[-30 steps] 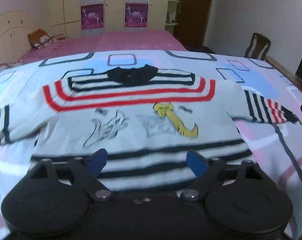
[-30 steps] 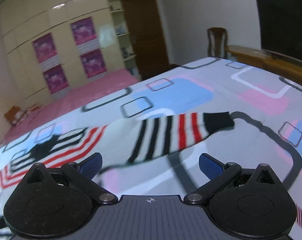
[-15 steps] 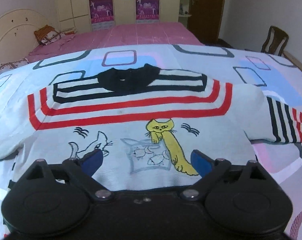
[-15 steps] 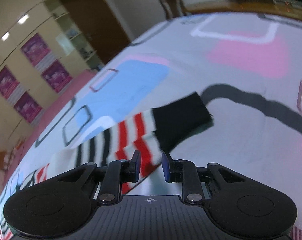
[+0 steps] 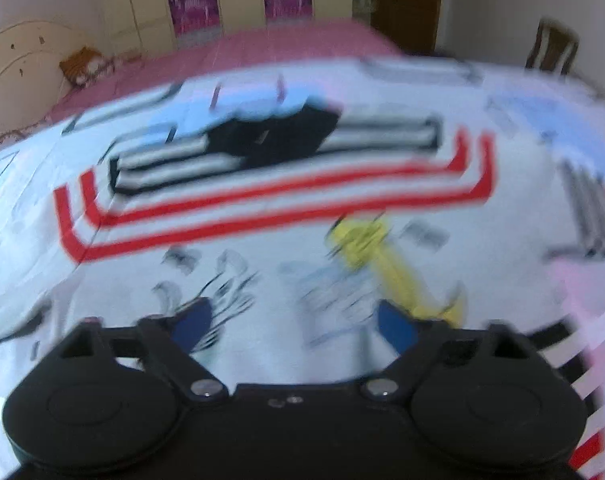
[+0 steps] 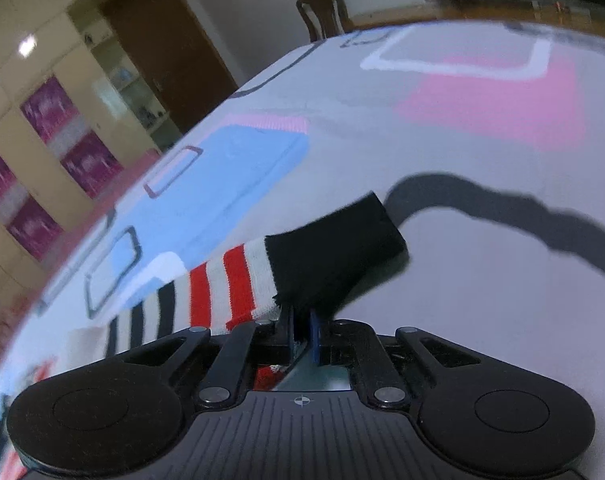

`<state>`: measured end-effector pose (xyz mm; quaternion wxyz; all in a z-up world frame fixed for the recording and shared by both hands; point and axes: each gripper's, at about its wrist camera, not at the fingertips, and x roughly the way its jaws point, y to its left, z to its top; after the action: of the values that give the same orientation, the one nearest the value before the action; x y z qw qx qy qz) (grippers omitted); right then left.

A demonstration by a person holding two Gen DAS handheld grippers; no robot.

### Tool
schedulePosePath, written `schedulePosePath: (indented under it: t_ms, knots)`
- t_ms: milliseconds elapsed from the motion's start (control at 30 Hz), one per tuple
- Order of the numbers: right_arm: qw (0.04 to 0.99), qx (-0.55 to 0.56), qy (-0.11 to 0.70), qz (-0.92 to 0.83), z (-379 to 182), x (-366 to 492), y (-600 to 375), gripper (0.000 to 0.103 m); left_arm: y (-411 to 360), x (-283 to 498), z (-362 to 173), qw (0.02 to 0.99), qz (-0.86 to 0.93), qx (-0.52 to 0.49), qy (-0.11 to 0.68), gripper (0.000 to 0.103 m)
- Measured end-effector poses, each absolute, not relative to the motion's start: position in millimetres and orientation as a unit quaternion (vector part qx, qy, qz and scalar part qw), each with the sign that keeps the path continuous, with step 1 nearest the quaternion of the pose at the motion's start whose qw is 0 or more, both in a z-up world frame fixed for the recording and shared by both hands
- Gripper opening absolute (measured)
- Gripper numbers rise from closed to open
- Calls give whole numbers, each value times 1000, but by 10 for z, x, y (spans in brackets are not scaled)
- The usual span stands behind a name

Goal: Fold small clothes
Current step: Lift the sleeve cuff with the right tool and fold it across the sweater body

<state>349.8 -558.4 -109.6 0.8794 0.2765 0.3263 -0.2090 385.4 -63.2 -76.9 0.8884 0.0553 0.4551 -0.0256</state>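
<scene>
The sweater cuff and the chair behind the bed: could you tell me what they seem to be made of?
Cuff: soft matte black knit, probably cotton or acrylic; it sags and frays at the edge where the right gripper pinches it. Chair: dark, slightly glossy wood, judging by its brown slatted back.

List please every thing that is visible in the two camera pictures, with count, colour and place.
sweater: one, white with red and black stripes, black collar, cat drawings; spread flat on the bedspread
sleeve cuff: one, black, at the end of the striped sleeve; pinched in the right gripper
bedspread: one, white with blue and pink blocks and dark outlines; under the sweater
pink bed: one, behind the bedspread
headboard: one, cream; far left
wardrobe: one, cream with purple posters; back wall
door: one, brown; beside the wardrobe
chair: one, dark wood; far end
left gripper: one, black with blue pads; over the sweater front, jaws closing, nothing pinched
right gripper: one, black with blue pads; shut on the cuff
</scene>
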Motion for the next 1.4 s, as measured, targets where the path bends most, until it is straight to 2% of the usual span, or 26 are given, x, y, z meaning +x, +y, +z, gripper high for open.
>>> schedulePosePath:
  t_ms: [33,100,133,333,400,467,567,633,900,933,967,1033,1133,1233,1400]
  knots:
    - [888,259,325,-198,-1015,3534,-5496,7,-520,3853,-774,890,-32,40,453,69]
    - [910,231,303,-164,-758,3546,-5277,7,-319,3841,-762,897,-30,14,441,83]
    - [920,216,295,-145,-640,3549,-5137,7,-230,3846,-765,899,-24,8,437,86]
    - [952,123,281,20,-193,3612,-3758,7,269,3874,-739,905,-25,-40,423,78]
    - [951,102,286,64,-208,3619,-3294,7,423,3861,-735,906,-21,-46,421,74]
    - [946,86,293,110,-235,3591,-2837,7,583,3827,-738,906,-12,-46,421,74]
    - [937,51,305,164,-327,3513,-2210,7,821,3779,-741,907,5,-57,416,85]
    - [929,24,317,191,-427,3449,-1859,7,972,3745,-741,907,8,-72,415,86]
    - [901,-35,362,236,-833,3431,-1282,8,1241,3702,-773,904,-1,-117,411,84]
    - [902,-38,359,236,-848,3428,-1312,17,1237,3710,-771,904,-4,-121,409,85]
    - [901,-36,357,242,-847,3403,-1315,37,1217,3725,-763,905,-8,-125,407,85]
    - [907,-33,345,240,-785,3290,-1363,53,1168,3764,-752,905,-22,-133,404,86]
    - [913,-26,333,234,-701,3149,-1508,53,1018,3873,-766,900,-59,-153,404,84]
    - [916,-15,338,217,-616,3012,-1830,53,804,4045,-846,887,-97,-178,415,77]
    - [918,14,365,158,-552,2839,-2482,53,512,4302,-993,884,-110,-165,424,74]
